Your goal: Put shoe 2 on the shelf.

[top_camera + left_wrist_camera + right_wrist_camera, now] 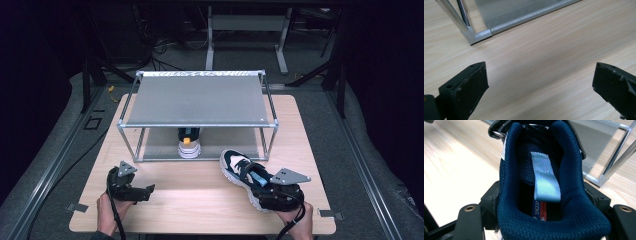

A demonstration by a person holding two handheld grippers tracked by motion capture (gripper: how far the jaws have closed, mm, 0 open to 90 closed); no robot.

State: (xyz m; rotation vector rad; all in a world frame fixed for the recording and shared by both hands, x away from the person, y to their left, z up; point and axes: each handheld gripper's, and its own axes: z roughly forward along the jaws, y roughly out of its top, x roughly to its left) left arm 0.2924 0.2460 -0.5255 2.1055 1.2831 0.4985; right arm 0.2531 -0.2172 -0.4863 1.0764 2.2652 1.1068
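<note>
Navy mesh and a pale blue pull tab – that's the inside of the sneaker point(544, 182) the right gripper point(282, 192) has its jaws clamped on, gripping it at the heel sides. It sits just in front of the metal rack point(197, 100), near the rack's right front leg, toe pointing toward it. A second shoe point(189, 144) stands on the rack's lower shelf. The left gripper point(131, 186) sits off the rack's left front corner – jaws wide apart over bare wooden table point(544, 62).
</note>
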